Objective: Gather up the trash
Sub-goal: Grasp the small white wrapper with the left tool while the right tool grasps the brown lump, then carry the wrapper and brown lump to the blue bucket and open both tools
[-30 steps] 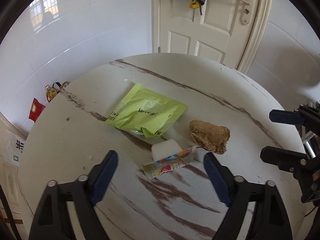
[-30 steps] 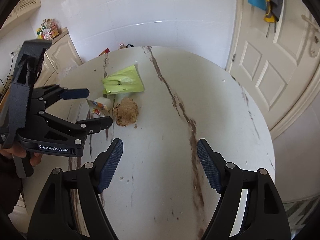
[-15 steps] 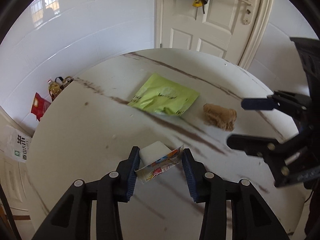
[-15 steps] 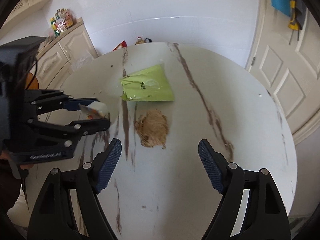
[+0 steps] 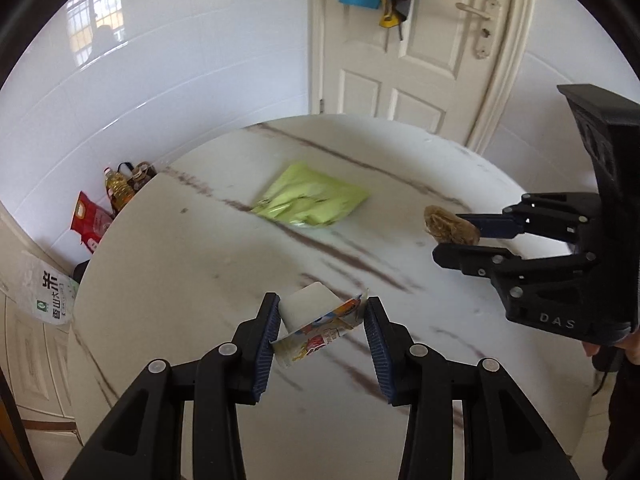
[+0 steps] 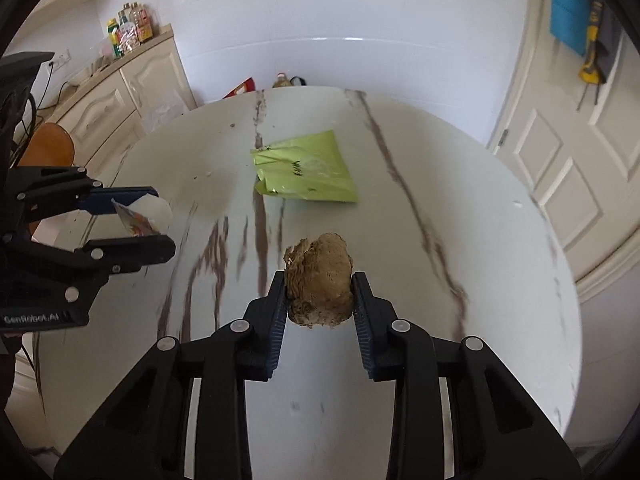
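My left gripper [image 5: 320, 320] is shut on a white cup with a colourful printed wrapper [image 5: 316, 324] and holds it above the round marble table [image 5: 180, 280]. It also shows in the right wrist view [image 6: 132, 224] at the left. My right gripper [image 6: 320, 300] is shut on a crumpled brown paper wad [image 6: 320, 276], lifted off the table. The wad also shows in the left wrist view [image 5: 448, 228] between the right gripper's fingers [image 5: 492, 226]. A green snack bag [image 5: 312, 200] lies flat on the table beyond both grippers, also seen in the right wrist view [image 6: 304, 172].
A white door [image 5: 420, 48] stands behind the table. An oil bottle [image 5: 118, 192] and red bag [image 5: 90, 224] sit on the floor by the tiled wall. A cabinet [image 6: 128, 96] with bottles stands far left. An orange stool [image 6: 44, 152] is beside the table.
My left gripper closed on the cup and wrapper and lifted them. My right gripper moved in, closed on the brown paper wad and raised it off the table.
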Available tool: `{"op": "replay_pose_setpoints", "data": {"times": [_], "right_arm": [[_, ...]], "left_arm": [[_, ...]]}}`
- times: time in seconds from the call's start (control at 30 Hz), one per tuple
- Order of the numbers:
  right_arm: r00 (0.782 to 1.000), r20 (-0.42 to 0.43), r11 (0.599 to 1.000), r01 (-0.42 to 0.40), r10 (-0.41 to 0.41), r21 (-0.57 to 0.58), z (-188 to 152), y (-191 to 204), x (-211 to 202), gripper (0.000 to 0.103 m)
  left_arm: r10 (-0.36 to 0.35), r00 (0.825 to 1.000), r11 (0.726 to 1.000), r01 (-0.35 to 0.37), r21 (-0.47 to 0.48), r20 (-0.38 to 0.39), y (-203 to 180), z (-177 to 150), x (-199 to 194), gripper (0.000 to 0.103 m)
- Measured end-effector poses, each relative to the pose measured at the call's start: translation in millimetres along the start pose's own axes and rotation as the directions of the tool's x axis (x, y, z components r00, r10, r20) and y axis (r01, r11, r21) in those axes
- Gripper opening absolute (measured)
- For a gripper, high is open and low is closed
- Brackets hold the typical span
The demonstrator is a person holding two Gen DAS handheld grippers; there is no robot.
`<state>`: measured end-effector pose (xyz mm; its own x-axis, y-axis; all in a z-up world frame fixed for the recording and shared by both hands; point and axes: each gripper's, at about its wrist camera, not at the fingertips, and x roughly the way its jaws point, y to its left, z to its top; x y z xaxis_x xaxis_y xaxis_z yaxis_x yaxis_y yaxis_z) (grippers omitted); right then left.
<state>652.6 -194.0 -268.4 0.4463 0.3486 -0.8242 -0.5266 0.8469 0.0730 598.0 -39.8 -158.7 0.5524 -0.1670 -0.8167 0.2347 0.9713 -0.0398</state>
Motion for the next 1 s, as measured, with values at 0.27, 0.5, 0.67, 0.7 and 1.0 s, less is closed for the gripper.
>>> {"op": "replay_pose_setpoints", "data": {"times": [0.27, 0.5, 0.67, 0.7, 1.0], "right_arm": [[0.993, 0.110, 0.994, 0.031, -0.042, 0.101, -65, -38, -111, 0.030], [0.977, 0.167, 0.970, 0.091, -0.131, 0.225, -143, -82, -190, 0.030], [0.973, 0.154, 0.940, 0.115, -0.172, 0.321, -194, -117, -209, 0.030], [0.972, 0.150, 0.934, 0.120, -0.179, 0.337, -200, -121, -211, 0.030], [0.967, 0.121, 0.862, 0.138, -0.223, 0.487, -253, -175, -202, 0.046]], "left_arm": [[-0.092, 0.994, 0.991, 0.086, 0.104, 0.054, -96, 3, -33, 0.039], [-0.171, 0.984, 0.958, 0.154, 0.241, 0.050, -207, -7, -51, 0.039], [-0.199, 0.980, 0.929, 0.187, 0.319, 0.004, -279, -13, -44, 0.039], [-0.201, 0.980, 0.924, 0.192, 0.330, -0.007, -292, -11, -40, 0.039], [-0.185, 0.978, 0.890, 0.209, 0.405, -0.098, -365, 12, 18, 0.039]]}}
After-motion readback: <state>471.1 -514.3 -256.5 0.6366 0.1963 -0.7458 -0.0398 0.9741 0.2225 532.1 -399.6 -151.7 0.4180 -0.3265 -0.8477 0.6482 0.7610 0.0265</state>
